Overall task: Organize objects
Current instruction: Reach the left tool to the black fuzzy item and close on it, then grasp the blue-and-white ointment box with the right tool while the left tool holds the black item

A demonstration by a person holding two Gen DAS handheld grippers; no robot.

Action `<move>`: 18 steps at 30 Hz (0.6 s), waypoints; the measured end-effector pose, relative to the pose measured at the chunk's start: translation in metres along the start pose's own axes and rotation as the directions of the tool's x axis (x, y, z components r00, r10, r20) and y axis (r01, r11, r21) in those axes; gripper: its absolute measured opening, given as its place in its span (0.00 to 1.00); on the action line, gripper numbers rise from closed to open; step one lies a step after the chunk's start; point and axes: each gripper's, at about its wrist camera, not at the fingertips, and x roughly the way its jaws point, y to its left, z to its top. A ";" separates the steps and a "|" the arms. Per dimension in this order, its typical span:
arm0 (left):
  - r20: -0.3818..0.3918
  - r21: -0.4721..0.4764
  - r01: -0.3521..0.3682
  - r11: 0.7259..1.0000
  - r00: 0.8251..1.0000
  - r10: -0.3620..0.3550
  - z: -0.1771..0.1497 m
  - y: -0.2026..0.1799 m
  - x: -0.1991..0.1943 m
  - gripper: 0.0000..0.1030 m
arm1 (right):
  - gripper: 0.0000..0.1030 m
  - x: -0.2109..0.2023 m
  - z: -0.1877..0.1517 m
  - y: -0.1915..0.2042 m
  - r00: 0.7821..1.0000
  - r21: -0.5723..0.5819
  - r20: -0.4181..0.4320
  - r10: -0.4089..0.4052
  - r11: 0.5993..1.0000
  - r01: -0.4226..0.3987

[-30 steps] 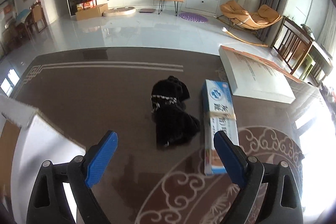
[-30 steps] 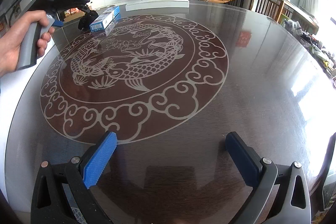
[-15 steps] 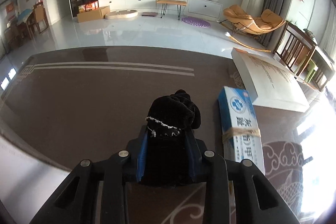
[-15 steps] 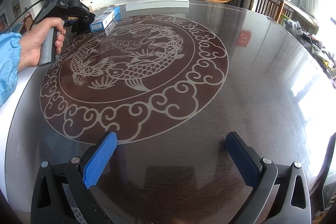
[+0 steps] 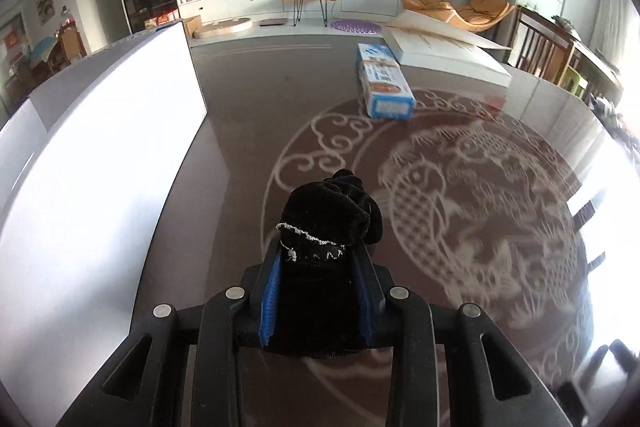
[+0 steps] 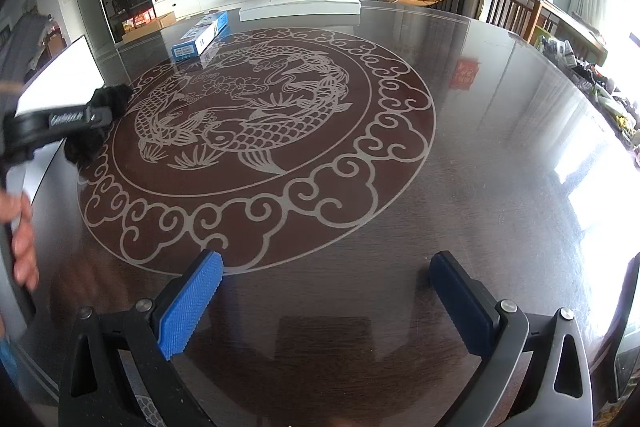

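Observation:
A black velvet pouch (image 5: 326, 223) with a thin silver chain sits clamped between the blue pads of my left gripper (image 5: 318, 259), lifted above the dark round table (image 5: 248, 107). From the right wrist view the same pouch (image 6: 102, 111) and the left gripper (image 6: 98, 117) hang over the table's left side, held by a hand (image 6: 22, 239). A blue and white box (image 5: 382, 81) lies farther back on the table, also seen as the box (image 6: 200, 35). My right gripper (image 6: 324, 291) stands open over the near edge, nothing between its fingers.
A large white flat box (image 5: 444, 55) lies at the table's far edge behind the blue box. A white open container (image 5: 100, 163) stands along the left of the pouch. Wooden chairs (image 6: 516, 13) line the far right side.
My left gripper closed on the black pouch, lifted it and carried it back toward the near left of the table, away from the blue box. The right gripper stayed still.

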 end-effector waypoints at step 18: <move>-0.071 0.083 0.070 0.994 0.995 -0.064 -0.054 -0.001 -0.026 1.00 | 1.00 0.000 0.000 0.000 1.000 0.000 0.000 0.000 1.000 0.000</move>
